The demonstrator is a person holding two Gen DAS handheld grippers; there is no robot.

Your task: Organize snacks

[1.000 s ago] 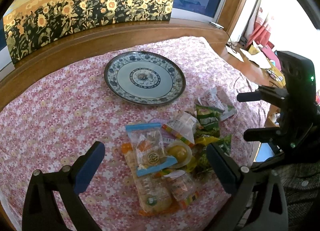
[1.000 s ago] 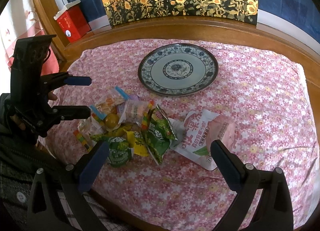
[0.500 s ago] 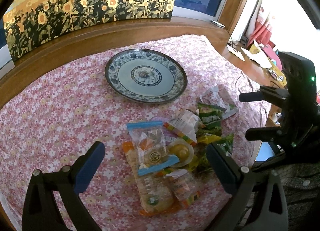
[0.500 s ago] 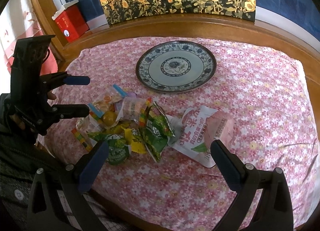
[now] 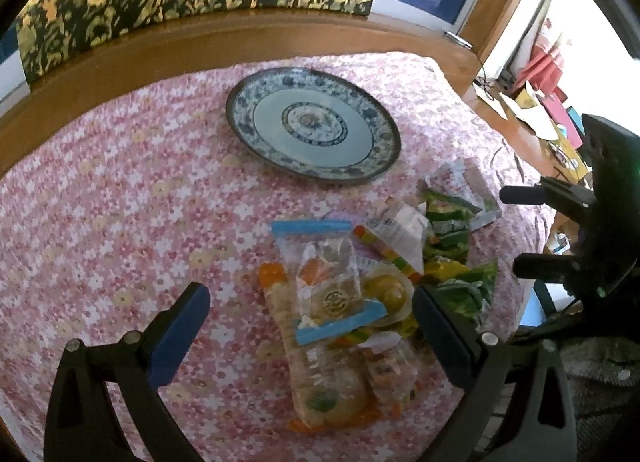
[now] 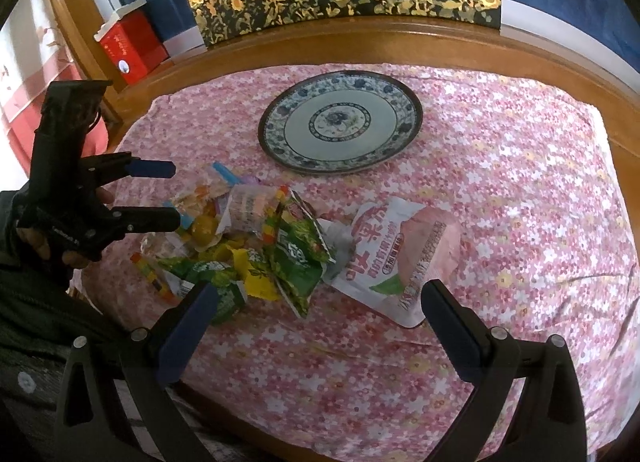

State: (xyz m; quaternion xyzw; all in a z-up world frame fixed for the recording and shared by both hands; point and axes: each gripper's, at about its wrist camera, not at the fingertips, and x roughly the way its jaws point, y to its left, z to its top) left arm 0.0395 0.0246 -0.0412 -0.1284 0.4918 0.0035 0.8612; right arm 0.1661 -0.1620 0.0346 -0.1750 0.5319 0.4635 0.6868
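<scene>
Bare tablecloth (image 5: 120, 221) is lying open left of the snack pile (image 5: 360, 282). The plate (image 5: 312, 125) is sitting clear behind it. The right gripper (image 5: 532, 229) is crowding the pile's right side.

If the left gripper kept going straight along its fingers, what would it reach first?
Most likely the clear blue-edged snack bag atop the pile: it lies between the open left gripper fingers. Depth is hard to judge.
</scene>
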